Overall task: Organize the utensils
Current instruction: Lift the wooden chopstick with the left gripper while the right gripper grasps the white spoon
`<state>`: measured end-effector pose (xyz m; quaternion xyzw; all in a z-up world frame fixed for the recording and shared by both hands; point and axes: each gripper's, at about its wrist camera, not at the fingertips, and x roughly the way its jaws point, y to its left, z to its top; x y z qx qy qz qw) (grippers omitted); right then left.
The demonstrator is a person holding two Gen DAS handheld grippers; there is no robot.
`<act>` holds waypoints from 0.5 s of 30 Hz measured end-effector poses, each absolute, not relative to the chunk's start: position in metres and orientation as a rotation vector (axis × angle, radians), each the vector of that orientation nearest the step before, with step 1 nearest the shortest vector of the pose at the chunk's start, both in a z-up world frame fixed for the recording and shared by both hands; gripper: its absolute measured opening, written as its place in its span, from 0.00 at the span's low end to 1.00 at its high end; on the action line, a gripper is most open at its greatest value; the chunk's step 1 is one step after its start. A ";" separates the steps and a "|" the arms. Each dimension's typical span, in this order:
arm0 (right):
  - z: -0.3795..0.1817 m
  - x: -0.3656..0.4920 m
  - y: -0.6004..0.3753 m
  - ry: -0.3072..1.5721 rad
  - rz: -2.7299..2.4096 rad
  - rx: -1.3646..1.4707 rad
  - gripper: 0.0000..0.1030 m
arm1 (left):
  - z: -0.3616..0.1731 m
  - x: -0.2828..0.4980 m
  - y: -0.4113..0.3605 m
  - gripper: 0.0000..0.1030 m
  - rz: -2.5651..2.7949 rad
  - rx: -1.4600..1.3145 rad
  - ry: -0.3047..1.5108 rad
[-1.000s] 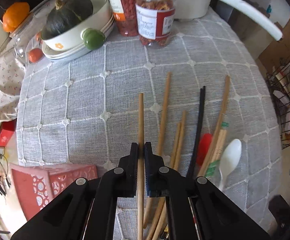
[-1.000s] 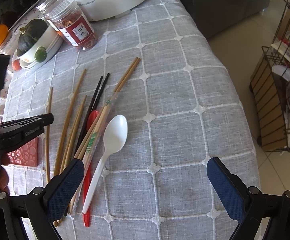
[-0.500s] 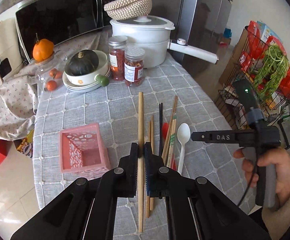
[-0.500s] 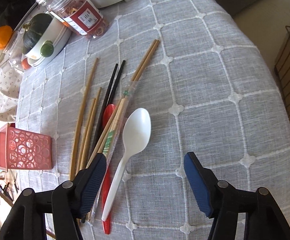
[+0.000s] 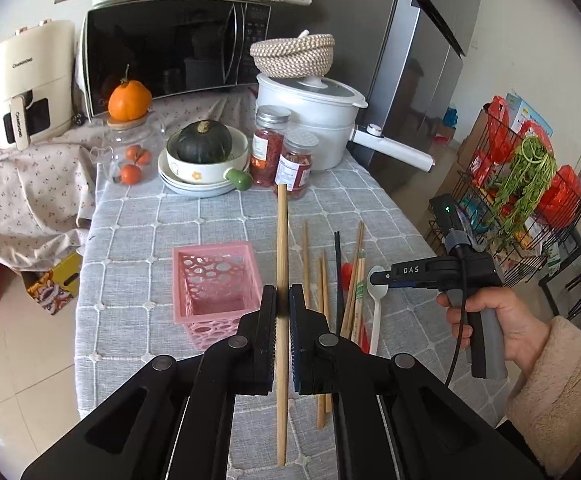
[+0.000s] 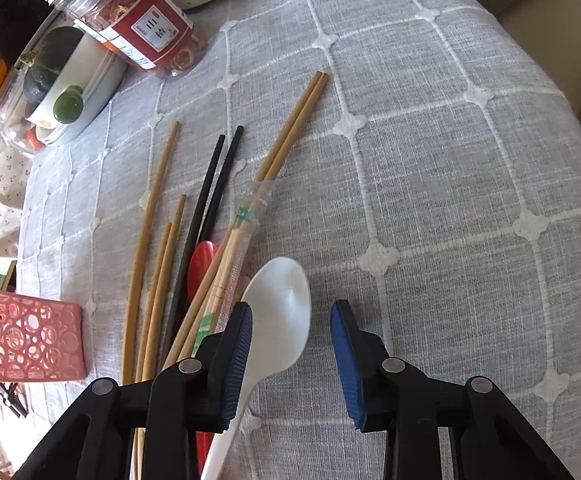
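My left gripper point(image 5: 283, 300) is shut on a long wooden chopstick point(image 5: 281, 248) and holds it high above the table, just right of the pink perforated basket point(image 5: 216, 280). My right gripper point(image 6: 288, 332) is open, low over the white plastic spoon point(image 6: 280, 312), whose bowl lies between the jaws. Left of the spoon lie wooden chopsticks point(image 6: 146, 240), a black pair point(image 6: 206, 200), a wrapped pair point(image 6: 230, 256) and a red spoon point(image 6: 201, 260). The right gripper also shows in the left wrist view point(image 5: 374, 278), over the spoon point(image 5: 376, 292).
At the table's far end stand two jars point(image 5: 286, 160), a bowl with a green squash point(image 5: 204, 152), a glass jar of fruit point(image 5: 130, 156) and a white pot point(image 5: 314, 108). A wire rack point(image 5: 522, 184) stands right of the table. The table edge drops off at right.
My left gripper has risen and tilted up with the chopstick, so the basket and the room came into view. My right gripper has dropped toward the white spoon and its jaws have narrowed.
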<state>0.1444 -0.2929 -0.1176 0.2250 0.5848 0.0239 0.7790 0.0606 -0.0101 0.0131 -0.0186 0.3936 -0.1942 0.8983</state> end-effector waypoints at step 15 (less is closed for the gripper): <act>-0.065 0.120 -0.280 1.078 0.016 0.373 0.02 | 0.079 0.043 0.049 0.06 -0.290 -0.224 0.328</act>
